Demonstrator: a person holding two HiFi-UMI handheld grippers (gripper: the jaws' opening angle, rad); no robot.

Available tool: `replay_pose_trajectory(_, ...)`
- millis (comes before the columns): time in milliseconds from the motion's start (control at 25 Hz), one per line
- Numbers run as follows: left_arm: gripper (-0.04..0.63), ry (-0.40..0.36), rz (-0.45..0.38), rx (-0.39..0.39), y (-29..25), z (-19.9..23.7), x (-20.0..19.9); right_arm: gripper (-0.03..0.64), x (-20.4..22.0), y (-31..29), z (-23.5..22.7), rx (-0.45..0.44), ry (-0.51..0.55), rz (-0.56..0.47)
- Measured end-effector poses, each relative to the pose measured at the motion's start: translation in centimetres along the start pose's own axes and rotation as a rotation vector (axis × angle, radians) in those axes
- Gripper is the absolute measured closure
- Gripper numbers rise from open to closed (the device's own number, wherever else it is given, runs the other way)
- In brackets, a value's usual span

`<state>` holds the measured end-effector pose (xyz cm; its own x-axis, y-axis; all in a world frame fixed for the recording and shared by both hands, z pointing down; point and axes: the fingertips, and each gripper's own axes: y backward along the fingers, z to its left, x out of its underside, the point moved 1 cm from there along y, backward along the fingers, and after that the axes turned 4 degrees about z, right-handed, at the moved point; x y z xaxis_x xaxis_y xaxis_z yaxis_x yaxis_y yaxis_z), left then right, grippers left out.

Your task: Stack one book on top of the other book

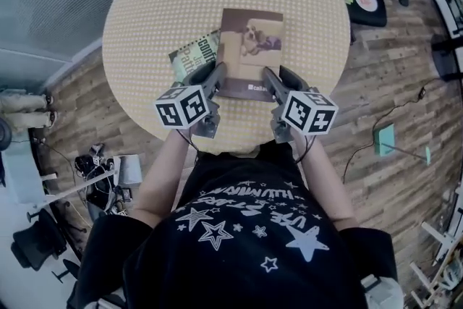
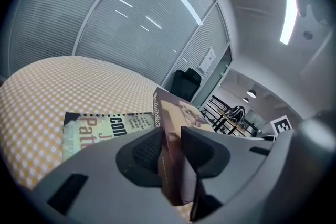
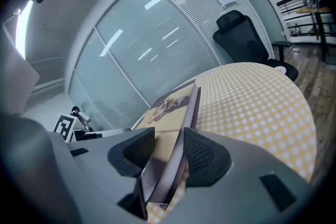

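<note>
A brown book (image 1: 249, 47) with a dog picture on its cover is over the middle of the round checkered table (image 1: 145, 18). My left gripper (image 1: 217, 72) is shut on its near left corner and my right gripper (image 1: 273, 76) on its near right corner. In the left gripper view the spine of the brown book (image 2: 176, 113) sits between the pads of the left gripper (image 2: 170, 152). In the right gripper view the brown book's (image 3: 168, 105) edge runs between the right gripper's (image 3: 168, 152) jaws. A green book (image 1: 192, 53) lies flat beside it, its right part hidden under the brown one; the green book (image 2: 100, 128) also shows in the left gripper view.
A black office chair (image 1: 365, 0) stands beyond the table's far right edge, also seen as the chair (image 3: 241, 39). A glass partition with blinds (image 2: 105, 18) runs behind the table. A teal object (image 1: 385, 139) and cables lie on the wooden floor at right.
</note>
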<state>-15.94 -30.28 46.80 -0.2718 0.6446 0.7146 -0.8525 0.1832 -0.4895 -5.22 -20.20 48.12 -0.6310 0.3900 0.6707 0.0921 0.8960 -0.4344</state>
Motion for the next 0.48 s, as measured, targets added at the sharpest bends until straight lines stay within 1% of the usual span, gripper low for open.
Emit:
replay_pose_trajectory(200, 0.48, -0.082, 0.089, 0.115, 1.2, 3.0, -1.1, 0.434, 2.3, -1.4, 2.9, 0.095, -0.067, -0.098)
replay_pose_trajectory(360, 0.48, -0.146, 0.133, 0.177, 2.3, 4.6, -1.5, 0.434, 3.5, -2.1, 5.3, 0.164, -0.084, -0.161)
replay_pose_trajectory(480, 0.48, -0.197, 0.16, 0.214, 3.0, 6.2, -2.3, 0.434, 4.7, -3.2, 7.3, 0.202, -0.118, -0.176)
